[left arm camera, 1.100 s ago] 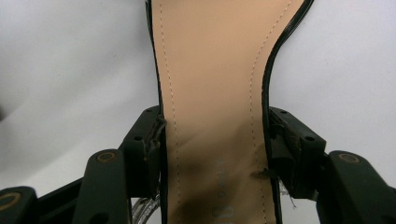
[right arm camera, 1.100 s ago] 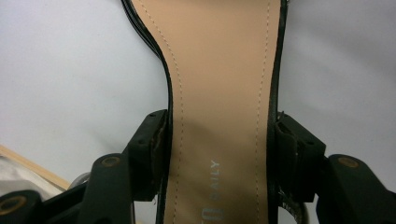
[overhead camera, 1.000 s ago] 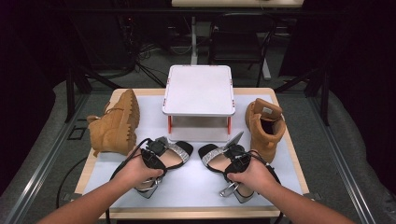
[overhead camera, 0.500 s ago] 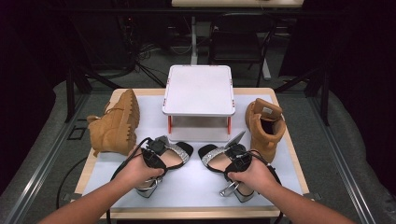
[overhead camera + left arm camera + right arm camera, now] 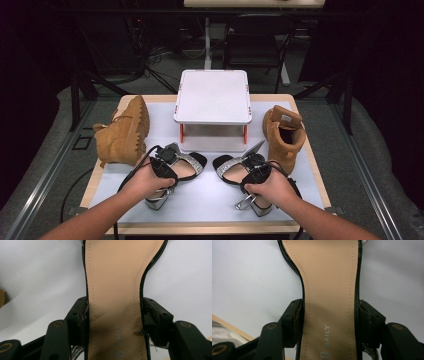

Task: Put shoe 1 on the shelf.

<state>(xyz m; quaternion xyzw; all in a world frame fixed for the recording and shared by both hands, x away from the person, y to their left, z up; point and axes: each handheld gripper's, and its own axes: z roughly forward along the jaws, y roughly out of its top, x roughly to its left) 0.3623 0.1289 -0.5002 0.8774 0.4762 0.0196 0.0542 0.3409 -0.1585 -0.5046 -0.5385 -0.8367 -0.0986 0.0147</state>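
Two black heeled sandals with glittery toe straps and silver heels lie side by side on the white table top. My left gripper (image 5: 166, 162) is shut on the left sandal (image 5: 192, 164), its jaws pressed to both edges of the tan insole (image 5: 115, 277). My right gripper (image 5: 256, 169) grips the right sandal (image 5: 230, 167) the same way across its narrow waist (image 5: 329, 272). In the left gripper view my left gripper (image 5: 115, 317) clamps just above the printed brand; in the right gripper view my right gripper (image 5: 329, 315) does too. Both sandals rest on the table.
A white raised platform (image 5: 212, 97) on red legs stands at the back centre. A tan boot (image 5: 122, 132) lies on its side at the left. Its mate (image 5: 284, 131) stands upright at the right. The table's front edge (image 5: 210, 229) runs just below my hands.
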